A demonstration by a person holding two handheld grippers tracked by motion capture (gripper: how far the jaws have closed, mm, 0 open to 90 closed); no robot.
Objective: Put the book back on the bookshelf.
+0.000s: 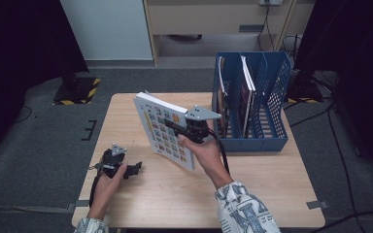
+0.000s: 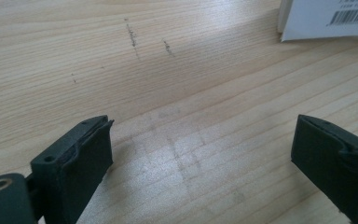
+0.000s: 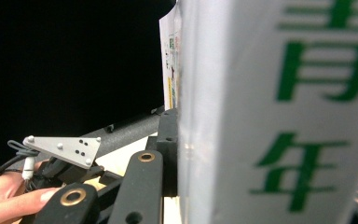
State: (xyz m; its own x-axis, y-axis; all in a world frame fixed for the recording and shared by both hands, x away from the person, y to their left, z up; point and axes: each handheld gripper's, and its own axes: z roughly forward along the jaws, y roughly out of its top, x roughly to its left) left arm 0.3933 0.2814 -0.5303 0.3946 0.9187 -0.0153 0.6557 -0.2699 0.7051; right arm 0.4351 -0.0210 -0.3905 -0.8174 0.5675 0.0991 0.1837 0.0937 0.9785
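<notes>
We count two grippers: the left gripper and the right gripper. We see one book off the table, one blue rack with three slots, and two more books inside, as far as we can tell

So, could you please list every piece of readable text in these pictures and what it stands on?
"青年": green characters on the white spine of the thick white book that the right tool clamps.
Barcode with digits: white back cover near the pale wooden table, too small to read.
Front-cover tile grid, high view: too small to read.
</notes>
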